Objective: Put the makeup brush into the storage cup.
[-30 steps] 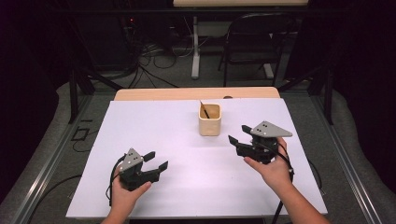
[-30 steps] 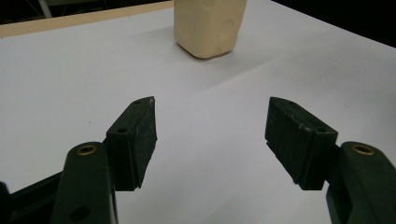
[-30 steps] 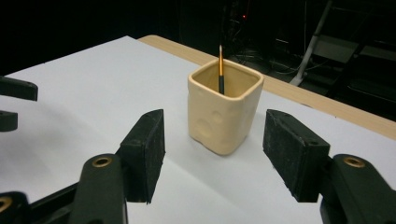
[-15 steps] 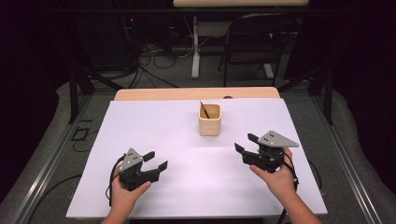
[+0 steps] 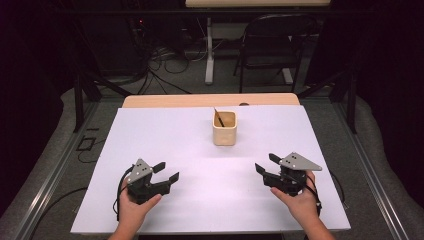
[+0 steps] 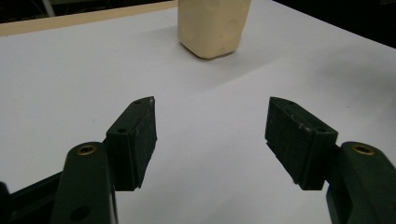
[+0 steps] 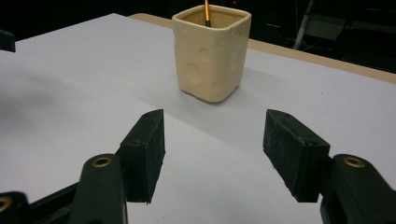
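cream square cup [image 5: 224, 129], upright, holding thin stick [image 5: 218, 118]

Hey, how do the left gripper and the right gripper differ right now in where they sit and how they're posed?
The left gripper sits near the table's front-left, while the right gripper sits front-right. The left gripper's jaws point right and away from the person; the right gripper's point left and away. Both have open jaws, hold nothing, face the cream cup, and are apart from it.

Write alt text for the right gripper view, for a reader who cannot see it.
A cream square ceramic cup with a thin orange stick inside stands on a white table, beyond the right tool, whose two black jaws are open and empty.
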